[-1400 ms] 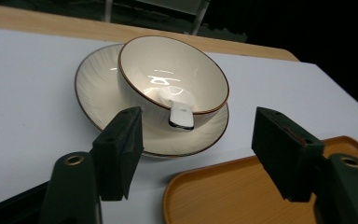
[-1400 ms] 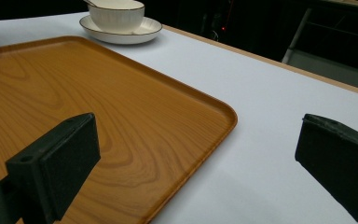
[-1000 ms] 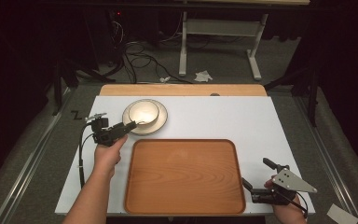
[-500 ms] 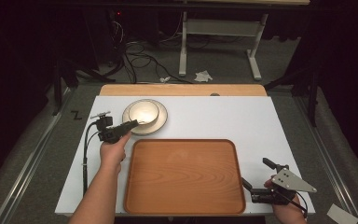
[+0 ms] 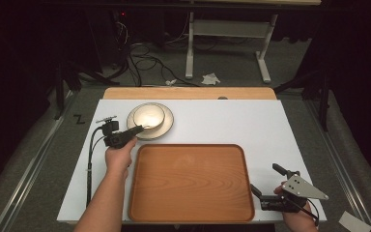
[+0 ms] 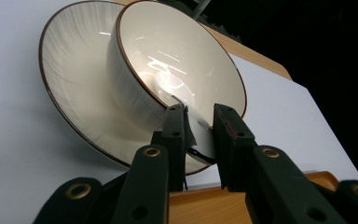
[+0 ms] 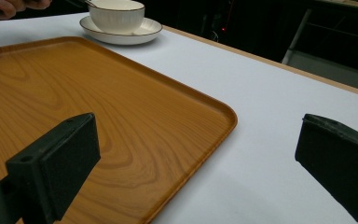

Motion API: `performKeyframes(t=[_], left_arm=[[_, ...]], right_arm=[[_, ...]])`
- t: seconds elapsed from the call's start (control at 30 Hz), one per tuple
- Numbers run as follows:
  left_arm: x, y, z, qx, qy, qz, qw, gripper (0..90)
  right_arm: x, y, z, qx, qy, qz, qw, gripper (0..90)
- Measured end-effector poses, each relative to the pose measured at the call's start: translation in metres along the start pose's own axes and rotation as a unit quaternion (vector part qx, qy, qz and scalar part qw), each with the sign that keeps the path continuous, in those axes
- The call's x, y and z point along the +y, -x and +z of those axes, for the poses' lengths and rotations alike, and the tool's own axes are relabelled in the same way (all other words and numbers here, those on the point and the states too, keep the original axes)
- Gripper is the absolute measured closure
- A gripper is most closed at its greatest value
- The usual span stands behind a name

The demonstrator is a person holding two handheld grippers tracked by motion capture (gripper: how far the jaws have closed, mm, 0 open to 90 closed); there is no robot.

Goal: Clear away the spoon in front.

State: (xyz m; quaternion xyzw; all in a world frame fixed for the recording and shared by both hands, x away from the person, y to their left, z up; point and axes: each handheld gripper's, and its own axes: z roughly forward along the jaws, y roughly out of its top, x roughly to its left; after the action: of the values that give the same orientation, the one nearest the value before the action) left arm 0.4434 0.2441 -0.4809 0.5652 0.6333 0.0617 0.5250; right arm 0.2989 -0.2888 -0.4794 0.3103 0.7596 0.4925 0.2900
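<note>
Left gripper (image 6: 199, 122) closing on near rim of bowl (image 6: 177, 70) standing on plate (image 6: 74, 88) beyond tray (image 5: 191, 181), grip apparently not yet firm; right gripper (image 5: 270, 186) agape, idle; next, probably clamp, lift.

The flat wooden rectangular tray (image 5: 191, 182) lies bare. Bare white tabletop (image 5: 251, 123) runs beyond it and to its right. Past its far-left corner stands the cream bowl (image 5: 149, 116) on its ribbed saucer (image 5: 166, 126).
</note>
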Motion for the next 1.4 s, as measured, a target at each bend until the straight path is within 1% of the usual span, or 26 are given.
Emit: performKeyframes(t=[0.07,0.1,0.17,0.2,0.27,0.33,0.4,0.43,0.47,0.5,0.53,0.63,0.67,0.7,0.77,0.9,1.03,1.1,1.2,1.23,1.3,1.33,1.4], left_arm=[[-0.001,0.0,0.001,0.0,-0.009,0.002,1.0,76.4],[-0.001,0.0,0.001,0.0,-0.009,0.002,1.0,76.5],[-0.001,0.0,0.003,0.004,-0.013,-0.001,0.9999,76.8],[-0.002,0.0,0.004,0.001,-0.011,-0.003,0.9999,76.9],[-0.002,-0.001,0.004,0.0,-0.013,-0.002,0.9999,77.0],[-0.002,0.0,0.005,-0.001,-0.008,-0.007,0.9999,77.5],[-0.002,0.0,0.006,-0.002,-0.007,-0.008,0.9999,77.6],[-0.002,0.0,0.005,-0.001,-0.013,-0.002,0.9999,77.7],[-0.003,0.001,0.006,-0.003,-0.009,-0.004,0.9999,78.1],[-0.003,0.001,0.005,-0.001,-0.016,0.004,0.9999,78.1],[-0.003,0.003,0.006,0.0,-0.011,0.001,0.9999,78.4],[-0.003,0.004,0.006,0.0,-0.01,0.003,0.9999,78.9],[-0.004,0.004,0.005,0.0,-0.01,0.004,0.9999,79.7],[-0.004,0.004,0.005,0.0,-0.01,0.004,0.9999,80.3],[-0.004,0.006,0.005,0.0,-0.008,0.006,0.9999,85.2],[-0.004,0.008,0.004,0.0,-0.009,0.011,0.9999,85.4],[-0.004,0.01,0.004,-0.002,-0.002,0.015,0.9999,85.6],[-0.004,0.01,0.004,-0.004,-0.003,0.016,0.9999,85.6],[-0.005,0.011,0.005,-0.002,-0.005,0.018,0.9998,85.7],[-0.005,0.011,0.005,-0.002,-0.005,0.019,0.9998,85.7],[-0.005,0.012,0.005,0.0,0.003,0.02,0.9998,85.7],[-0.005,0.012,0.005,-0.002,0.006,0.02,0.9998,85.6],[-0.004,0.012,0.005,-0.004,0.003,0.021,0.9998,85.6]], right_arm=[[0.0,0.0,0.0,0.0,0.0,-0.001,1.0,0.7],[0.0,0.0,0.0,0.0,0.0,0.0,1.0,0.7],[0.0,0.0,0.001,0.0,0.0,0.001,1.0,0.7],[0.0,-0.001,0.001,0.0,0.001,0.002,1.0,0.7],[0.0,0.0,0.001,0.0,0.0,0.0,1.0,0.7],[0.0,0.0,0.0,0.0,0.0,0.0,1.0,0.7],[0.0,0.0,0.0,0.001,0.001,0.001,1.0,0.7],[0.0,0.0,-0.001,-0.001,0.0,0.0,1.0,0.7],[0.0,0.0,-0.001,-0.001,0.002,0.002,1.0,0.7],[0.0,0.0,-0.001,-0.001,0.002,0.002,1.0,0.7],[0.0,0.0,-0.001,-0.002,0.001,0.003,1.0,0.7],[0.0,0.0,-0.001,-0.001,0.001,0.003,1.0,0.7],[0.0,0.001,-0.001,-0.001,0.003,-0.002,1.0,0.7],[0.0,0.001,-0.001,-0.001,0.003,-0.002,1.0,0.7],[0.0,0.001,-0.001,-0.001,0.002,-0.001,1.0,0.7],[0.0,0.001,-0.001,-0.002,0.003,0.001,1.0,0.7],[0.0,0.0,-0.001,-0.003,0.004,0.002,1.0,0.7],[0.0,0.001,-0.001,-0.003,0.003,0.001,1.0,0.7],[0.0,0.001,-0.001,-0.004,0.004,0.006,1.0,0.7],[0.0,0.001,-0.001,-0.005,0.004,0.003,1.0,0.7],[0.0,0.001,-0.001,-0.005,0.004,0.004,1.0,0.7],[0.0,0.001,-0.001,-0.004,0.004,0.005,1.0,0.7],[0.0,0.002,-0.001,-0.004,0.005,0.001,1.0,0.7]])
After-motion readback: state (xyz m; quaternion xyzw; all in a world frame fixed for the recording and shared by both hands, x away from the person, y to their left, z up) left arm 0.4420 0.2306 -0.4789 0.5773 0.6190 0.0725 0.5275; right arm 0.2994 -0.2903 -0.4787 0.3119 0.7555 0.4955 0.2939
